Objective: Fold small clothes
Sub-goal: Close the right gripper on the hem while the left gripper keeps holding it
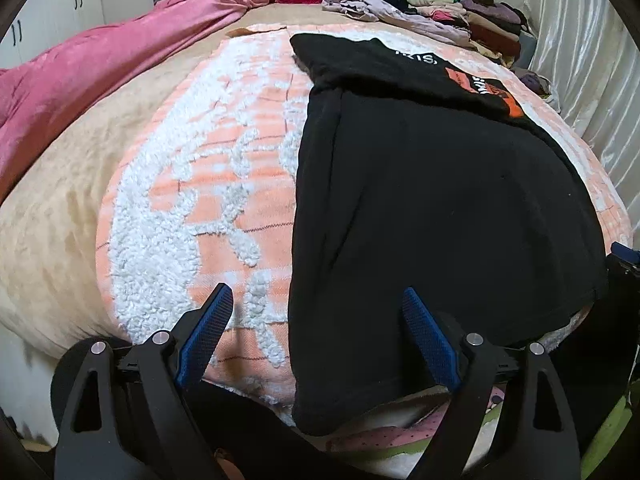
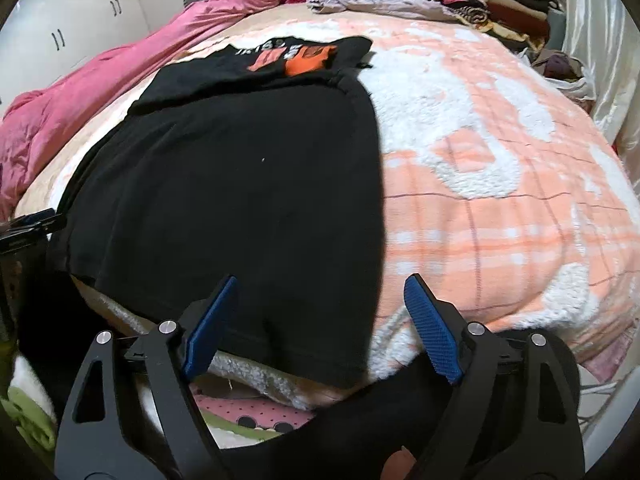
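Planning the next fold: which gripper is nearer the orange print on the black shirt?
Hard to call. Orange print lies at the shirt's far end; left gripper and right gripper both hover open at the near hem.

Black T-shirt: flat on orange-and-white blanket, both long sides folded inward. Far end shows white lettering, orange print. Near hem overhangs blanket edge. Cloth smooth, few creases.

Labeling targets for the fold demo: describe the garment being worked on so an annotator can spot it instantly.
Start at the peach-and-white fleece blanket covering the bed. Spread flat across it, its hem hanging over the near edge, lies the black T-shirt. Its far end is folded over, showing an orange print with white lettering. That sets it apart from the pink quilt beside it and the pile of clothes at the far end.
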Demonstrator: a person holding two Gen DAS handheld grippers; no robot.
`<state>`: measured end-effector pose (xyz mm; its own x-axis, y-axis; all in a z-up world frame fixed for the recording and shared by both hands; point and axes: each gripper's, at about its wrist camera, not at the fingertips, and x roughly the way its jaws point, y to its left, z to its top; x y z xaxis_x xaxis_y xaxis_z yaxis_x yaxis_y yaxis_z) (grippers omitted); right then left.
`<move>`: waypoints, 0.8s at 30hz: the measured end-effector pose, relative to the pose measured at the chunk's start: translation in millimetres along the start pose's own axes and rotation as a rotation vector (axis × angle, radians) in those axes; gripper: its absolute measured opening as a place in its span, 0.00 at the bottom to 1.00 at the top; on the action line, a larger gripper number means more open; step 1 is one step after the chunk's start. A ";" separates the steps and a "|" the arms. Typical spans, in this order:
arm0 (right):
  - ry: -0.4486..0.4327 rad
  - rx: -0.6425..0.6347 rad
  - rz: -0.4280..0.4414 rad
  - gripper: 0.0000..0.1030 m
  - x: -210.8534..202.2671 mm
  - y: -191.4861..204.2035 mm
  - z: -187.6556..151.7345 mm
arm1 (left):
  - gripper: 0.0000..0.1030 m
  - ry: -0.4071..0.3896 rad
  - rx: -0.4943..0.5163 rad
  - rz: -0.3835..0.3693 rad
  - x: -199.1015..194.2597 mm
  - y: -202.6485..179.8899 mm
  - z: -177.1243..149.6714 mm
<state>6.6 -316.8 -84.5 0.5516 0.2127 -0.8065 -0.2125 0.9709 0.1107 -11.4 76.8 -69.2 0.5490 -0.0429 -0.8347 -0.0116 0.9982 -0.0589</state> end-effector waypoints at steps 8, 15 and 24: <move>0.019 0.027 0.037 0.68 15.8 -2.8 6.3 | 0.83 0.025 -0.018 -0.011 10.1 1.8 -1.9; 0.018 -0.005 0.021 0.21 14.7 -0.1 3.2 | 0.61 0.007 -0.029 -0.017 12.1 0.0 -3.8; 0.043 0.036 0.031 0.22 7.6 -9.7 -3.4 | 0.22 -0.004 -0.032 -0.062 3.2 2.2 -1.2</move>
<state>10.1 -325.0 -93.7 0.5096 0.2389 -0.8266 -0.1999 0.9673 0.1564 -10.7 78.9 -72.7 0.5526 -0.1044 -0.8269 -0.0045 0.9917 -0.1282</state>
